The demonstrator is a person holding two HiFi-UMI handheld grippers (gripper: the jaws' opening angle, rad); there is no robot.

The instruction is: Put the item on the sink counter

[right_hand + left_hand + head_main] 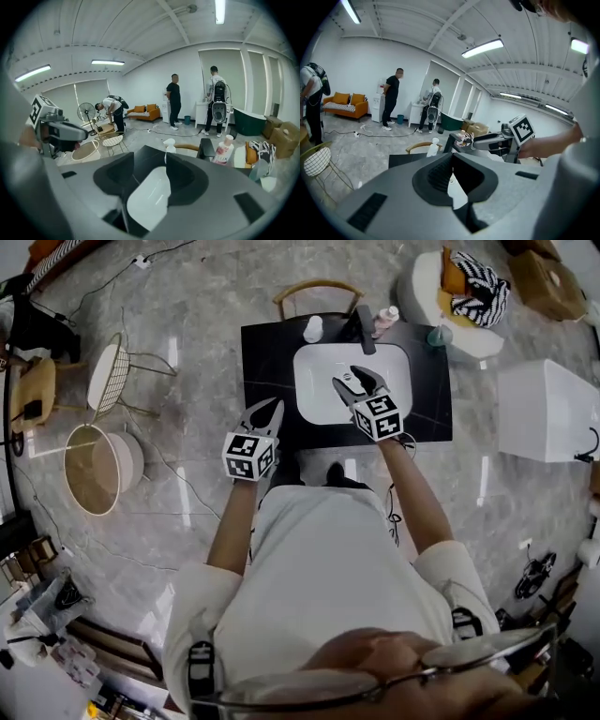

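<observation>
At the sink counter (267, 357): black top with a white basin (314, 381) sunk in its middle, and I'm parked at its front edge.
right claw (345, 377): hanging over the middle of the counter, above the basin. Jaws are partway apart, and all I see between them is white basin, so it's holding nothing.
left claw (275, 405): over the counter's front left part, just off the basin's rim. Jaws are pinched together at the tips, nothing in there either.
faucet (364, 329): dark, at the middle of the counter's back edge.
spray bottle (313, 329): white, upright on the counter's back edge, a bit left of centre.
pink-capped bottle (385, 317): upright on the counter's back edge, a bit right of centre.
teal thing (439, 335): sits near the counter's back right corner, too small for me to say what it is.
the item: honestly can't tell which one is meant. Both bottles and the teal thing already stand on the counter, well clear of both claws.
</observation>
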